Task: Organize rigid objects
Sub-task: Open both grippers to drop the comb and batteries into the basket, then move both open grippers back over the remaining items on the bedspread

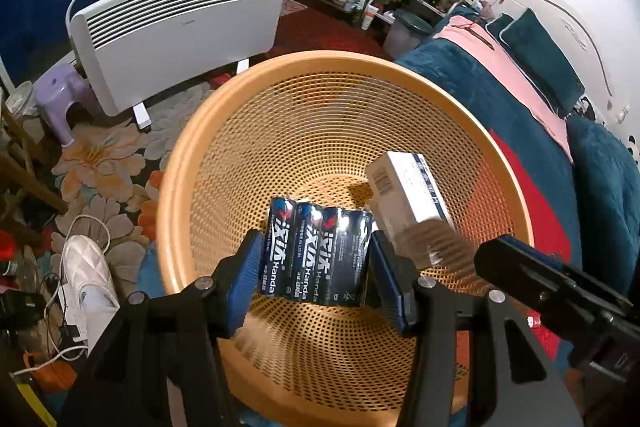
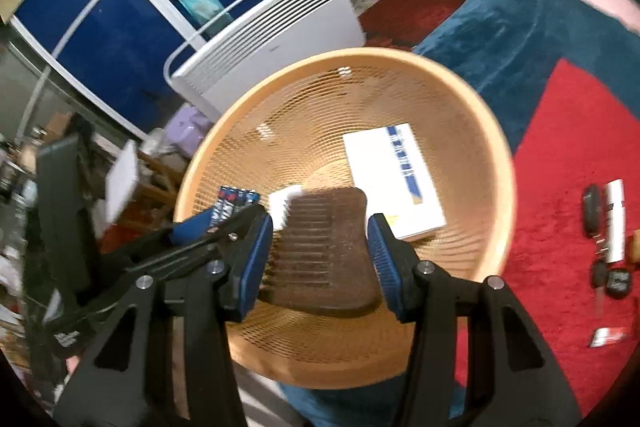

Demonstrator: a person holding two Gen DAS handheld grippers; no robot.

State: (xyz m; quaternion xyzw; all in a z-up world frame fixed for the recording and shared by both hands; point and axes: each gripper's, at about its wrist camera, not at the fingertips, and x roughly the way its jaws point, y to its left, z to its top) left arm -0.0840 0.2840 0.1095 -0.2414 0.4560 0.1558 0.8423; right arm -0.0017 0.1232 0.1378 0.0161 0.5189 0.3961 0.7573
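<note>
An orange mesh basket (image 1: pixel 248 95) (image 2: pixel 500 163) sits in front of both grippers. My left gripper (image 1: pixel 316 259) is shut on a dark blue pack of batteries (image 1: pixel 316 259) and holds it over the basket; the pack also shows in the right wrist view (image 2: pixel 234 201). My right gripper (image 2: pixel 320 247) is shut on a brown wooden comb (image 2: pixel 324 251), held over the basket; the comb's teeth show blurred in the left wrist view (image 1: pixel 428 239). A white box with a blue stripe (image 1: pixel 408 191) (image 2: pixel 392 179) lies inside the basket.
A white panel heater (image 1: pixel 180 27) (image 2: pixel 280 27) stands behind the basket. A teal blanket with a red cloth (image 2: pixel 560 155) lies at the right, with small dark and white items (image 2: pixel 608 223) on it. A lilac stool (image 1: pixel 60 99) and white shoe (image 1: pixel 86 267) are on the floor at left.
</note>
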